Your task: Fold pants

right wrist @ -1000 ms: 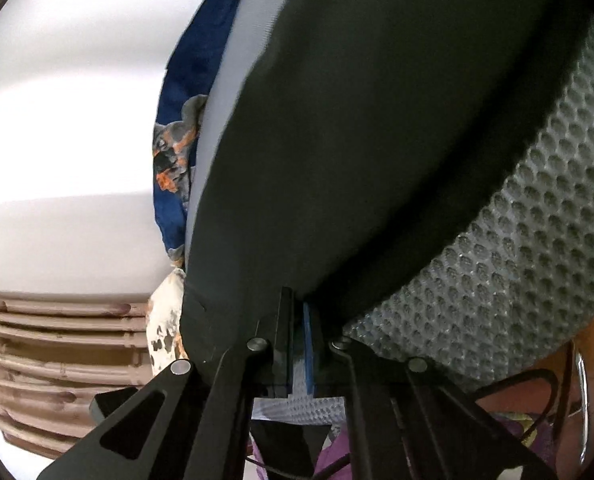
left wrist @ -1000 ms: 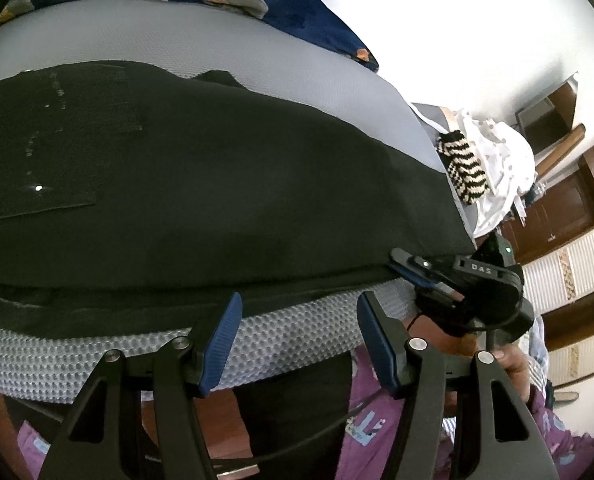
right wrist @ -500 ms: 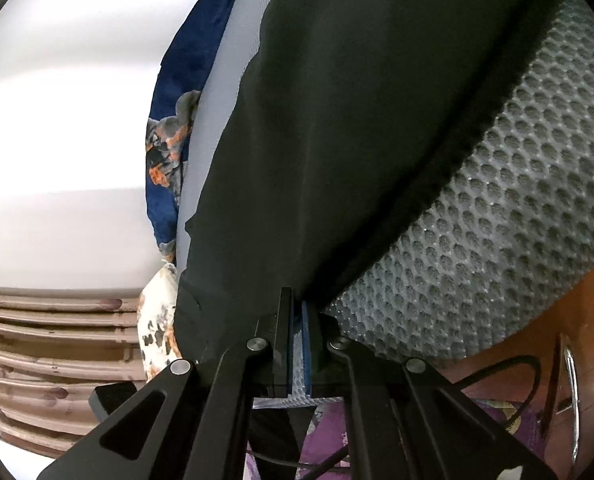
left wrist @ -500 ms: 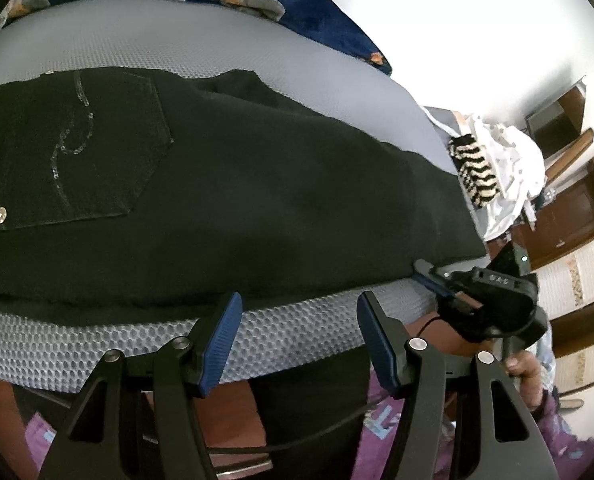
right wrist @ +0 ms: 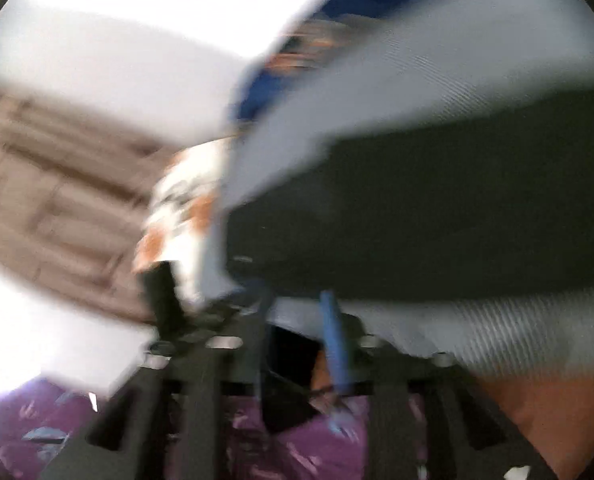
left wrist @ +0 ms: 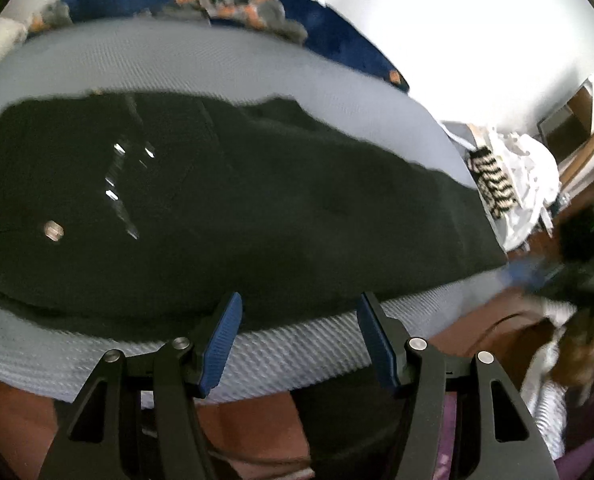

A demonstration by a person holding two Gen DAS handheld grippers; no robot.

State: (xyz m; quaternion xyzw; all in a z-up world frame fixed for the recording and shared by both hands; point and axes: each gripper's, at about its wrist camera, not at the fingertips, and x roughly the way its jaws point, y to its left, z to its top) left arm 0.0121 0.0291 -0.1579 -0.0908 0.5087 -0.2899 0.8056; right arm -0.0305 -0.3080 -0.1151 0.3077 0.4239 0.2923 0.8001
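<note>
Black pants [left wrist: 237,208] lie flat across a grey mesh mattress [left wrist: 297,352], waist end with a pocket and rivet at the left. My left gripper [left wrist: 299,312] is open and empty at the mattress's near edge, just short of the pants' near hem. The right wrist view is heavily blurred: the pants [right wrist: 437,216] fill its right side, and my right gripper [right wrist: 297,300] sits at their corner with its blue pads apart, holding nothing. In the left wrist view the right gripper [left wrist: 537,272] is a blur past the pants' right end.
A blue floral blanket [left wrist: 225,4] lies along the far side of the mattress. A pile of white and striped clothes [left wrist: 509,176] sits off its right end. Wooden furniture [left wrist: 577,136] stands at the right. The person's purple clothing [right wrist: 281,440] is below the grippers.
My right gripper has opened, let go of the pants' corner and swung away fast, blurring its view. My left gripper has drawn back a little, staying open.
</note>
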